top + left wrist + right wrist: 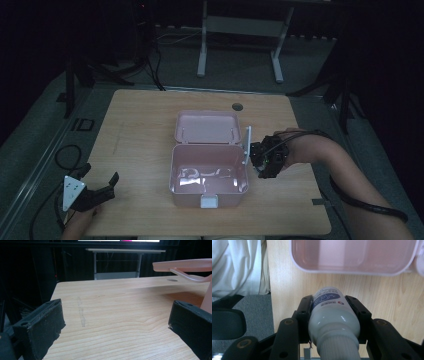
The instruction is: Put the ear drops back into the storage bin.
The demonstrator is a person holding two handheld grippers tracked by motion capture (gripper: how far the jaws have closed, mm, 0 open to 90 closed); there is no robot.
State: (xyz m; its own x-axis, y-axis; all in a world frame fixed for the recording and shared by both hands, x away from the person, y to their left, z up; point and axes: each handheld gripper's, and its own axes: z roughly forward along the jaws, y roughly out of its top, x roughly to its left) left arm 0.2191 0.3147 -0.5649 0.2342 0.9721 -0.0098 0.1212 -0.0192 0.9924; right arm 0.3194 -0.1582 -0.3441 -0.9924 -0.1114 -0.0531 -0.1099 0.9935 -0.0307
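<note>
An open pink plastic box point(172, 170) stands in the middle of the wooden table, its lid point(207, 127) folded back flat behind it. Just off the box's right side, raised above the table, is my right gripper point(256, 160). In the right gripper view it point(329, 307) is shut on a white bottle point(332, 315) with a blue-printed label, ribbed cap toward the camera. The bottle's base points toward the box rim point(352, 272). My left gripper point(102, 176) is at the table's near left corner, open with nothing between its jaws point(112, 322).
A white latch point(209, 201) sticks out of the box's front wall. A round cable hole point(237, 106) sits near the table's far edge. The box lid point(185, 265) overhangs at the right of the left gripper view. White cloth point(237, 265) hangs past the table edge.
</note>
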